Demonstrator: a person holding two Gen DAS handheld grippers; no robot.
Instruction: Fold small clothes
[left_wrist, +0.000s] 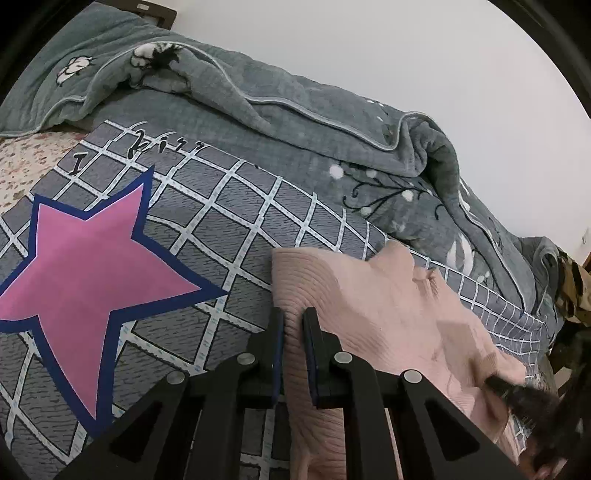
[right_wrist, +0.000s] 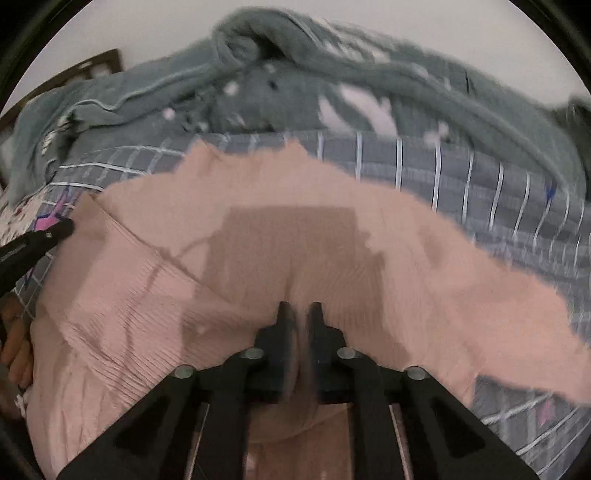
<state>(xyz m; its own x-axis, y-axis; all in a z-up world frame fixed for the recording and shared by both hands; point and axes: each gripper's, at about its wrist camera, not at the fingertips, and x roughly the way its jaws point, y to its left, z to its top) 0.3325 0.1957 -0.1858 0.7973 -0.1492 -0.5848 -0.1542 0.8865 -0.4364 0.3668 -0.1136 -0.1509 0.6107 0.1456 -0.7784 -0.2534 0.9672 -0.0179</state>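
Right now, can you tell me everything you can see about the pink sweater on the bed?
The pink sweater is a soft, pale pink ribbed knit, lying spread and rumpled on the grey checked bedspread, near its front edge. Part of it is creased and bunched. The left gripper is shut on one edge of it, and the right gripper is shut on a pinched-up fold along another part of the near edge. The right wrist picture is blurred, so finer details such as sleeves or collar cannot be made out.

Right-wrist view motion-blurred; pink garment (right_wrist: 258, 236) cut off below, grey blanket (right_wrist: 332, 74) smeared.
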